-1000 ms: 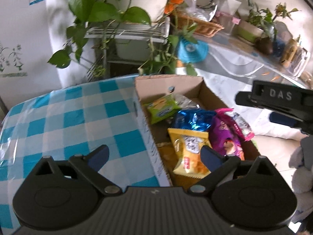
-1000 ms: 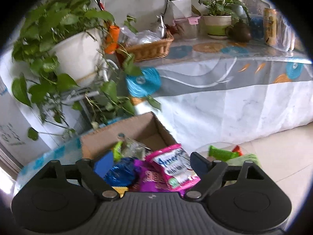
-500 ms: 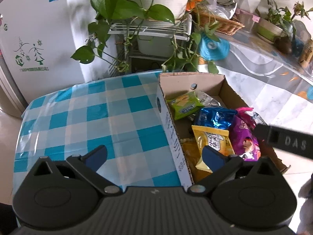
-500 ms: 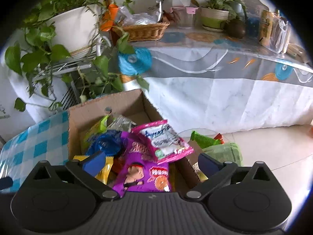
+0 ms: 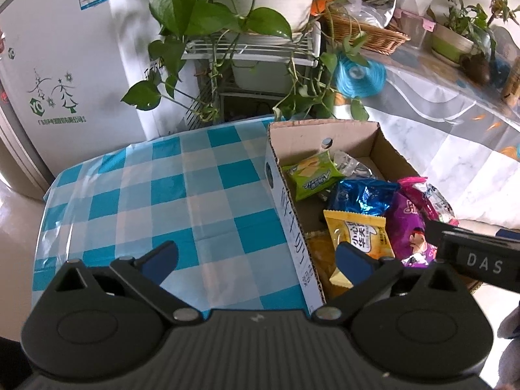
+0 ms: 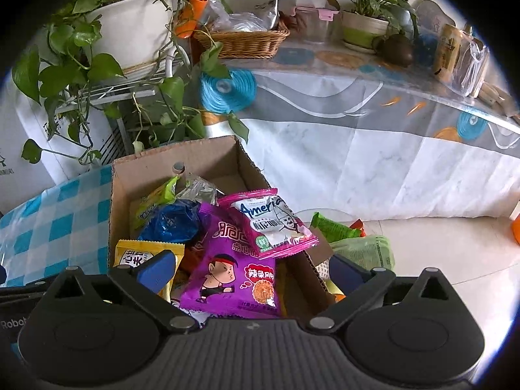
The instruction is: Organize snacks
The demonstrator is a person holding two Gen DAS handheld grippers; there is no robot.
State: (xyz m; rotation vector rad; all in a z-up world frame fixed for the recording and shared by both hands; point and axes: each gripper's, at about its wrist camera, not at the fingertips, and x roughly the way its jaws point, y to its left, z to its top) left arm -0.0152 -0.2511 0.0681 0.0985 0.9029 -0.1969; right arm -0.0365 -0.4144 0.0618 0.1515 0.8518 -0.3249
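With both your grippers spread wide and empty, the right gripper, jaws just opened, hovers above the pink packet resting in the cardboard box; left gripper idle.

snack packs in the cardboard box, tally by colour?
Green pack: 1
Blue foil pack: 1
Yellow pack: 1
Purple pack: 1
Pink-edged white pack: 1
Clear crinkled wrapper: 1
Total: 6 clearly visible in the cardboard box; anything buried underneath can't be counted.
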